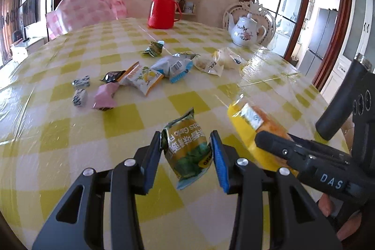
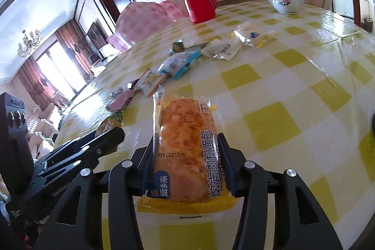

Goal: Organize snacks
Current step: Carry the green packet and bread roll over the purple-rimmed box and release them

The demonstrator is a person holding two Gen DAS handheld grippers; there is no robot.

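My left gripper (image 1: 186, 151) is shut on a green snack packet (image 1: 187, 151), held above the yellow-checked tablecloth (image 1: 70, 132). My right gripper (image 2: 187, 156) is shut on a yellow-wrapped bread roll (image 2: 185, 151), also lifted off the table. The right gripper (image 1: 304, 151) with the bread roll (image 1: 246, 128) shows at the right of the left wrist view. The left gripper (image 2: 103, 139) appears at the left of the right wrist view. Several small snack packets (image 1: 145, 76) lie scattered across the table's middle, also seen as a cluster of packets (image 2: 178, 62) ahead of the bread.
A red thermos jug (image 1: 163, 7) and a white flowered teapot (image 1: 246, 32) stand at the far side of the table. Pink-covered chairs (image 1: 82, 8) sit behind it. A person's hand (image 1: 346, 226) holds the right gripper's handle at the lower right.
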